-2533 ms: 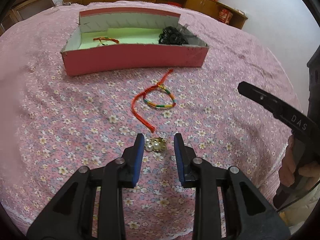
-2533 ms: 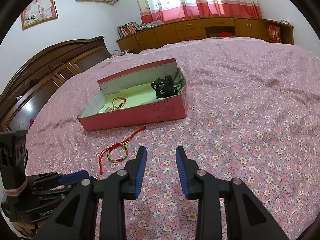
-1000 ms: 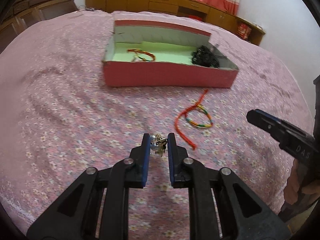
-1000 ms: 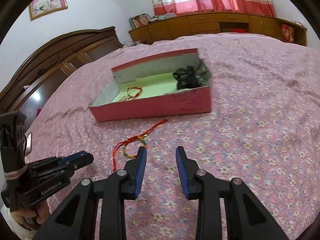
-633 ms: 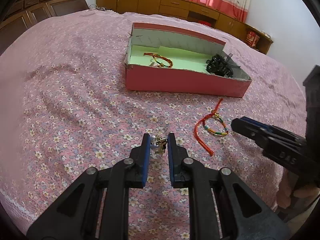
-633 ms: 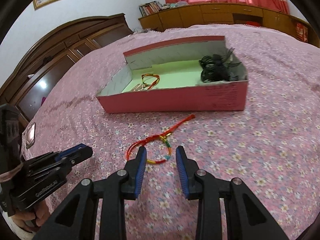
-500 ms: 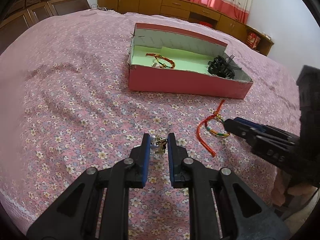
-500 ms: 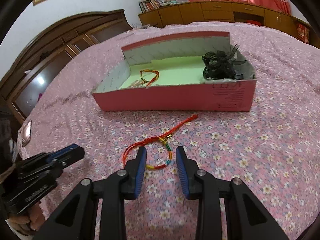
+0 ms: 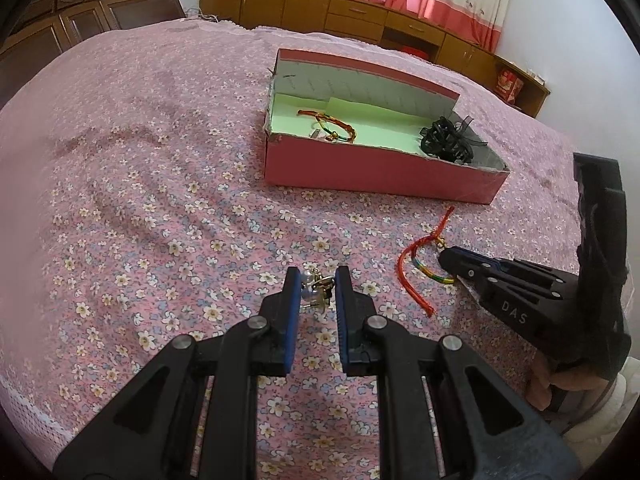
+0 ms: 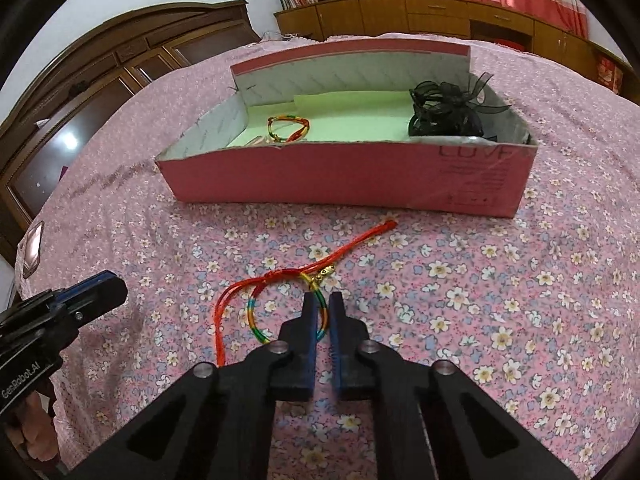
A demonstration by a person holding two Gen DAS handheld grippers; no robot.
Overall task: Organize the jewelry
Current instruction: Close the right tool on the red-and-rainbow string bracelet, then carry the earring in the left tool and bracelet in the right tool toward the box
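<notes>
Our left gripper (image 9: 318,280) pinched a pearl earring (image 9: 315,286) above the floral bedspread (image 9: 160,208). Our right gripper (image 10: 322,308) had narrowed onto the rainbow bracelet (image 10: 256,322) with its red cord, lying just before the pink box (image 10: 344,174), which held another bracelet (image 10: 287,128) and a black hair clip (image 10: 446,114).

On the bed (image 10: 520,300) the box (image 10: 340,176) sits toward the far edge, a bracelet (image 10: 286,128) at its left end inside, a hair clip (image 10: 444,110) at its right, and a cord (image 10: 304,276) before its near wall.
</notes>
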